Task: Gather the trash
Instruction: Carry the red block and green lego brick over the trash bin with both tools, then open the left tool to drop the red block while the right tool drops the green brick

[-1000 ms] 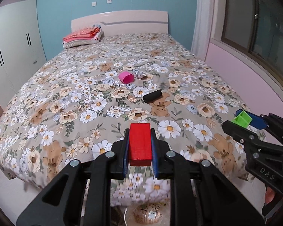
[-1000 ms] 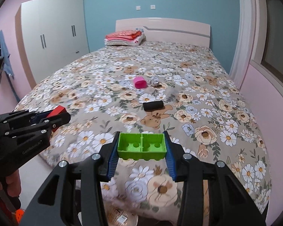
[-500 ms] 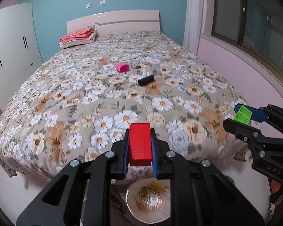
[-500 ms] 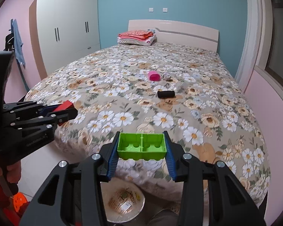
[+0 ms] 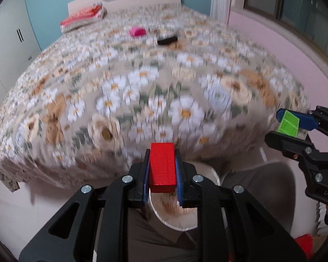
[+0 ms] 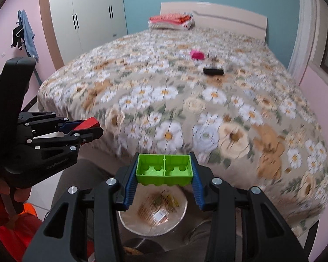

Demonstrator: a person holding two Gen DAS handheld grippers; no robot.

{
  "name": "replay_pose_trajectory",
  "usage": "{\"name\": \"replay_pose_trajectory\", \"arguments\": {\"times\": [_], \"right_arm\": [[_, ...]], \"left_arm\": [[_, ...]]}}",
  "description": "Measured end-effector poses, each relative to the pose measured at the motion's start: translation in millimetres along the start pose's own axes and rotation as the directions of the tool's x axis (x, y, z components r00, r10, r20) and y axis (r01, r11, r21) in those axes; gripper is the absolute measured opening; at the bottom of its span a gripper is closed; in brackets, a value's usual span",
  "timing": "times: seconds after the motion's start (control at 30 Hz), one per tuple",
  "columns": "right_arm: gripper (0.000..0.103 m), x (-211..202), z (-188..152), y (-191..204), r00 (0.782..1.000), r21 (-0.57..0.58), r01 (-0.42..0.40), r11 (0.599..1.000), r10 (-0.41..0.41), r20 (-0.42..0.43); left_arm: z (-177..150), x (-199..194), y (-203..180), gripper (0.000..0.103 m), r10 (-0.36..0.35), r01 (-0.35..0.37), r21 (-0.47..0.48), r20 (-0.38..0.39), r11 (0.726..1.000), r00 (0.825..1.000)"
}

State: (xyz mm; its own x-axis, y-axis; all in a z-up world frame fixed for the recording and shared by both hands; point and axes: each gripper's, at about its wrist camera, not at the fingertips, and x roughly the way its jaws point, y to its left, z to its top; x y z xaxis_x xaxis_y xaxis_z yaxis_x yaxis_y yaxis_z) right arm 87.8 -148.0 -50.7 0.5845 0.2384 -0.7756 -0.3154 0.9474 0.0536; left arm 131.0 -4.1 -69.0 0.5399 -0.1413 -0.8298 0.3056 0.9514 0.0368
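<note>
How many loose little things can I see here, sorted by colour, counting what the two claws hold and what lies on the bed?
Red: 1, the red block in the left gripper
Green: 1, the green brick in the right gripper
Pink: 1, the pink object on the bed
Black: 1, the black object on the bed
Total: 4

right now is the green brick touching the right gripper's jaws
Touching: right wrist view shows the green brick clamped in the right gripper, both blue jaws pressed against its ends.

A home bedroom: a bed [image 6: 207,100] with floral cover, folded bedding [image 6: 170,21] at its headboard, a wardrobe [image 6: 85,21] left of it.
</note>
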Motion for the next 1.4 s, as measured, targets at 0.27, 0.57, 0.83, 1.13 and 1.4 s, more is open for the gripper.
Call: {"name": "replay_pose_trajectory", "arguments": {"times": [0.27,0.57,0.83,1.13,1.4], "right_arm": [[0.045,50.9,-37.4,5.3,0.992,0.026,-0.029,0.999,0.032,-0.122],[0.045,116.2,-75.7,6.9,0.961,0.038,-0.043,0.998,0.052,-0.273],[0.045,186.2,-118.6,3.8,0.899,0.059,-0.037,0.998,0.059,-0.435],[0.045,244.9,-159.0,3.3,0.818,0.092,-0.04,0.995,0.085,-0.569],[0.045,279.7,-179.6,2.2,0.759,0.141,-0.041,0.989,0.122,-0.64]], "left_arm": [[-30.6,60.3,3.0,0.02,-0.014,0.015,0.007,-0.12,1.0,0.993],[-60.9,131.3,-5.4,0.02,-0.036,0.044,0.025,-0.263,0.999,0.964],[-90.1,194.5,-6.0,0.02,-0.054,0.062,0.008,-0.399,0.998,0.915],[-121.5,255.4,-15.0,0.02,-0.084,0.089,-0.016,-0.533,0.996,0.842],[-130.4,292.4,-13.4,0.02,-0.108,0.092,-0.058,-0.595,0.994,0.797]]}}
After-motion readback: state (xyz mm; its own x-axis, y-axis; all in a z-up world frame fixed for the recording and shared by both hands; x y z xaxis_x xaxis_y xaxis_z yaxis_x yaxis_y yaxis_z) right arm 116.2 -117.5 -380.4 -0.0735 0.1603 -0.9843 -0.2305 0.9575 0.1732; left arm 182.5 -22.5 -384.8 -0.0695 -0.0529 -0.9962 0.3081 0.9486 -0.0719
